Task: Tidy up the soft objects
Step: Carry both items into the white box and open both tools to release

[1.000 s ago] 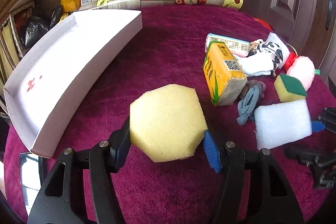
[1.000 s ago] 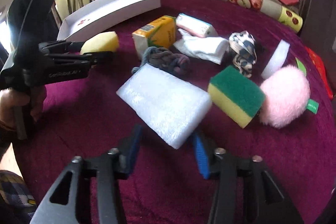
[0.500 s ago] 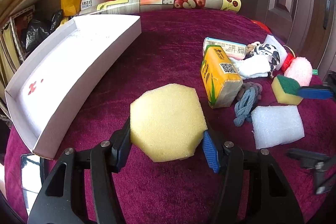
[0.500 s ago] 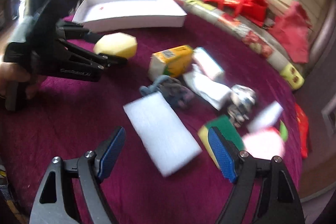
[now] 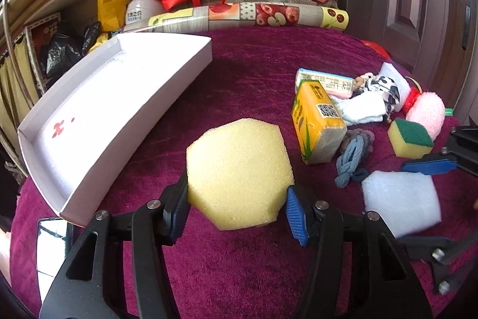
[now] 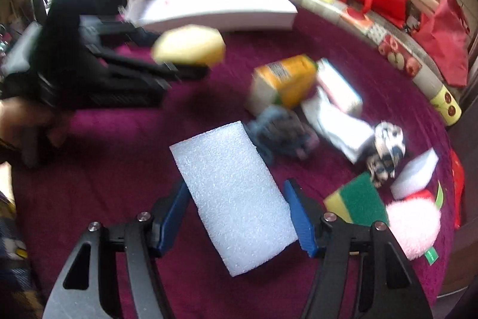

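My left gripper (image 5: pixel 237 207) is shut on a yellow octagonal sponge (image 5: pixel 239 172) and holds it above the purple cloth, right of the white tray (image 5: pixel 143 109). My right gripper (image 6: pixel 237 214) is shut on a white foam block (image 6: pixel 236 193) and holds it off the cloth; the block also shows in the left wrist view (image 5: pixel 400 202). In the right wrist view the left gripper (image 6: pixel 167 68) holds the yellow sponge (image 6: pixel 188 45) in front of the white tray (image 6: pixel 215 17).
On the cloth lie a yellow tissue pack (image 5: pixel 318 121), a blue-grey knotted rope (image 5: pixel 354 157), a green-yellow scrub sponge (image 5: pixel 410 141), a pink puff (image 5: pixel 425 114), white socks (image 5: pixel 363 108) and a patterned cloth (image 5: pixel 382 87). Bags and a rolled mat (image 5: pixel 248 15) line the far edge.
My right gripper opened, swung round and closed on the white foam block, which is now lifted. My left gripper kept hold of the yellow sponge and hardly moved.
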`<state>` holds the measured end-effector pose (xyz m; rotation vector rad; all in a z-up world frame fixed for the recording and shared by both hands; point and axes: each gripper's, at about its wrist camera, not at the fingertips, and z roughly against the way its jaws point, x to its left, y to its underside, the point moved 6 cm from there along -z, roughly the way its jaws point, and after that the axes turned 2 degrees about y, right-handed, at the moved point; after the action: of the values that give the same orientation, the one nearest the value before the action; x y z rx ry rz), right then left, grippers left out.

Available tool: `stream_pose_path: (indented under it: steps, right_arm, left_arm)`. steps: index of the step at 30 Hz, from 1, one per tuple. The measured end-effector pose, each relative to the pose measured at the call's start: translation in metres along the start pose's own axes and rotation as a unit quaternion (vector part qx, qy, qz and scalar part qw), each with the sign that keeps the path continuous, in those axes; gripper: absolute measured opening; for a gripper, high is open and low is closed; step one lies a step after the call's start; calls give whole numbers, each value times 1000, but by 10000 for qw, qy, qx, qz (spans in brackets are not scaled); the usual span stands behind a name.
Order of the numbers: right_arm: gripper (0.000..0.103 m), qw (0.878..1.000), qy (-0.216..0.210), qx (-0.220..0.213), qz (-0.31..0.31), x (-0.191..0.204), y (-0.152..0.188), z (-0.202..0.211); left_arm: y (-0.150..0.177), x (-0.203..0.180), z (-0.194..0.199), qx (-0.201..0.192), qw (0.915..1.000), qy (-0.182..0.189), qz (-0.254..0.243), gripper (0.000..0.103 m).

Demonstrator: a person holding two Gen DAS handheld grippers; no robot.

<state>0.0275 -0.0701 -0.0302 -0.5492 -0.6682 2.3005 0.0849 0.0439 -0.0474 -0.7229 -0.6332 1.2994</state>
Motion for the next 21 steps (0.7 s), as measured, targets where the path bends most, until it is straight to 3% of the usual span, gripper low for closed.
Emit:
stream_pose_path:
  steps: [4,10,13,17,21]
  right_arm:
    - [65,9980,9,-588,-214,7,-30,22]
    - [65,9924,257,-884,-822,-3,-51,19]
    - [65,9853,47,-971,-1404,-12,-57,14]
    - [65,9671,-501,-1033,-2272,-20,-71,8]
    - [66,9550,-890,-1050,-2625,-18,-95,-2]
  left_arm:
    - [-1,8,7,-174,9995,-177,179,56]
    - [-12,27,20,-419,9973,-556,214,56]
    - [-22,43,25,-486,9960,-688,299,56]
    - [-34,70,28,-481,9928,-998,446,56]
    - [-44,98,29,-472,9895,-1236,576,56]
